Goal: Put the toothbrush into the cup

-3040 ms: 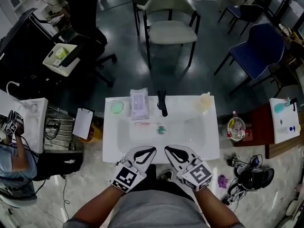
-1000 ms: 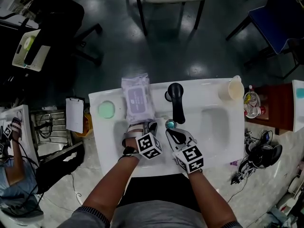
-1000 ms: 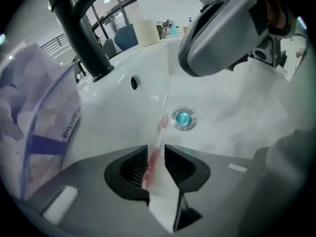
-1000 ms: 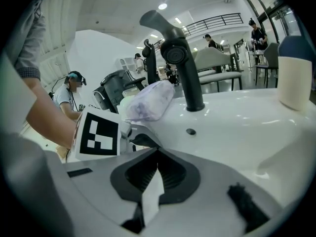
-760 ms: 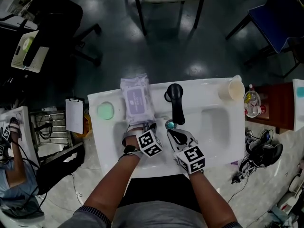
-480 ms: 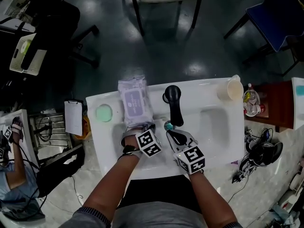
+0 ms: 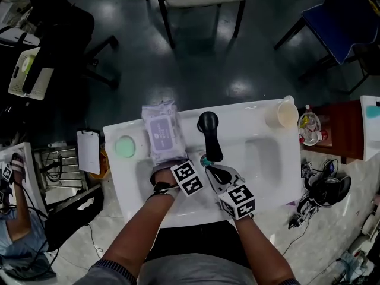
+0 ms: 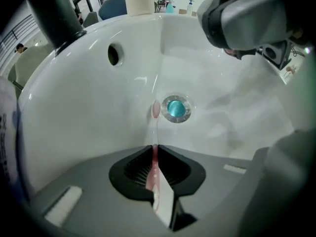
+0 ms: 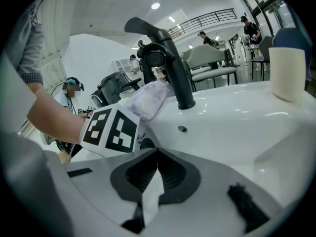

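A thin pink toothbrush (image 8: pixel 154 132) lies in the white sink basin, its head next to the teal drain (image 8: pixel 176 108). My left gripper (image 8: pixel 154 149) points straight down into the basin, and its jaws are closing on the brush handle, which is pinched between them. In the head view the left gripper (image 7: pixel 178 170) sits just below the wipes pack. My right gripper (image 7: pixel 215 174) hovers beside it near the faucet, shut with nothing in it (image 9: pixel 157 154). The pale cup (image 7: pixel 287 114) stands upright on the sink's back right corner (image 9: pixel 289 73).
A black faucet (image 7: pixel 209 132) rises at the back middle of the sink (image 7: pixel 267 159). A purple wipes pack (image 7: pixel 160 132) and a green round dish (image 7: pixel 124 146) sit on the back left rim. Chairs stand on the floor beyond.
Three seconds ago both grippers hung at the sink's front edge. Now both are over the basin. In the last second the left one sank slightly; the right one stayed put.
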The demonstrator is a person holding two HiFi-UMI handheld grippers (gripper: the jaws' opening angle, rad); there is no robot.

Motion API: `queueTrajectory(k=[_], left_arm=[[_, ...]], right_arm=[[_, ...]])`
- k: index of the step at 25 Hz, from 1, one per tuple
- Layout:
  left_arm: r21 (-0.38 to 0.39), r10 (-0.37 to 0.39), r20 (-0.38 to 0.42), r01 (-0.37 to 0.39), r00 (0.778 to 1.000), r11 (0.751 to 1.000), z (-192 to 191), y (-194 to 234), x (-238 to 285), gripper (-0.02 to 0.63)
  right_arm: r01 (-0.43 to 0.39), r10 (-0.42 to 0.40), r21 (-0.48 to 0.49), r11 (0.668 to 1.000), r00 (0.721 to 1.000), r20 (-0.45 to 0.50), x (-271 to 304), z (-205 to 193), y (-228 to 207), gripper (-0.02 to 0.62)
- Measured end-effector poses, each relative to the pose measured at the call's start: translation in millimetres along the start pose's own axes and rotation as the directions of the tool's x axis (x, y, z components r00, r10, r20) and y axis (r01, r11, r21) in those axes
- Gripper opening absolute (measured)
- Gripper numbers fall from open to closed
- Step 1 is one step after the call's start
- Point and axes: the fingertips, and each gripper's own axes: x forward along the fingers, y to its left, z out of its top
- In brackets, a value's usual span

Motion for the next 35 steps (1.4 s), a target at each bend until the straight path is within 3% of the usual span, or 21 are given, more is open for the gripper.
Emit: queueTrajectory(k=[12,21,35], left_arm=[[-0.008,-0.035,-0.007,0.035,0.999,0.999,1.7,1.0,0.6,0.043],[-0.101,-0.117,0.041,0.120,0.992,0.988,-0.6,-18.1,-7.1,0.043],[-0.112,-0.099,0.147,0.116,0.984,0.987,12.2,-21.4,-54.2,0.043]], right_arm=[[0.024,-0.024,0.008,1.000,1.000,0.002,-4.0,3.5,-7.0,0.014],[0.033,-0.033,0.000,0.999,0.999,-0.015,-7.5,6.5,-8.3,0.014],[0.077,-0.077,-0.004,0.997,0.997,-0.026,-16.0,19.7,4.0,0.014]])
